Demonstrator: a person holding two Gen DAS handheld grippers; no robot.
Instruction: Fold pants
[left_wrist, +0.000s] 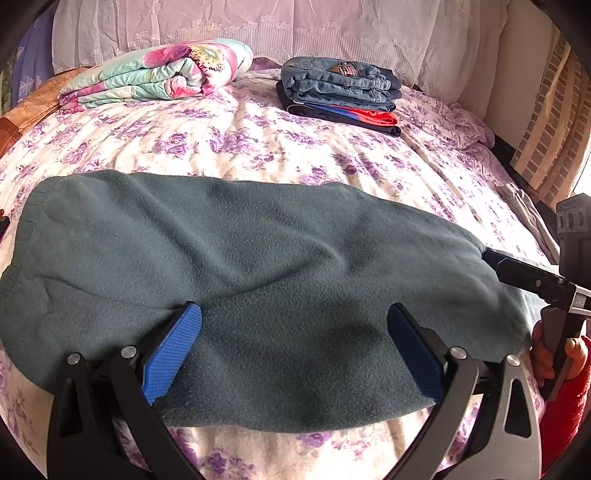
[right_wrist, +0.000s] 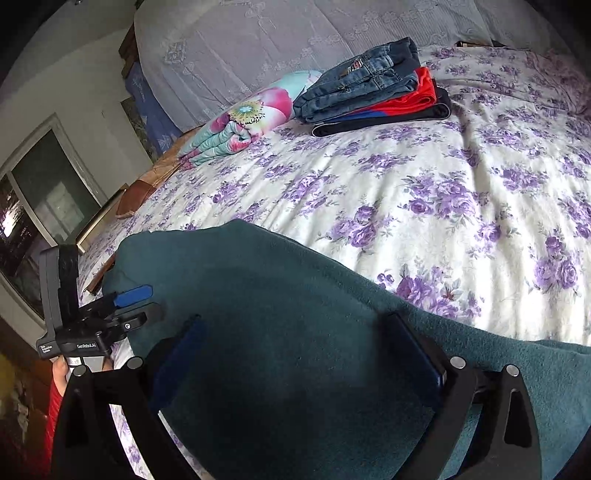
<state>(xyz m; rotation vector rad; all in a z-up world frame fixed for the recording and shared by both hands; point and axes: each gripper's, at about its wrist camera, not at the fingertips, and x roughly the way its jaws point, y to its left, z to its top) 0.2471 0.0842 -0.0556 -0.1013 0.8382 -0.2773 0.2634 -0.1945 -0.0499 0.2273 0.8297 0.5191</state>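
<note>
A: Pants (left_wrist: 258, 266)? 
B: Teal fleece, flat on the floral bedspread (left_wrist: 229, 140), under and between both sets of jaws. 
A: L gripper (left_wrist: 295, 314)? 
B: Jaws spread wide, blue pads (left_wrist: 171, 350) resting on the fabric, nothing pinched. 
A: R gripper (right_wrist: 295, 325)? 
B: Also spread wide over the cloth, pads in shadow; no grasp. 
A: Beyond the jaws? 
B: Folded clothes stack (left_wrist: 340, 92), jeans on top, far side. Rolled floral quilt (left_wrist: 159, 74) beside it, lace headboard cover (left_wrist: 295, 26) behind.
</note>
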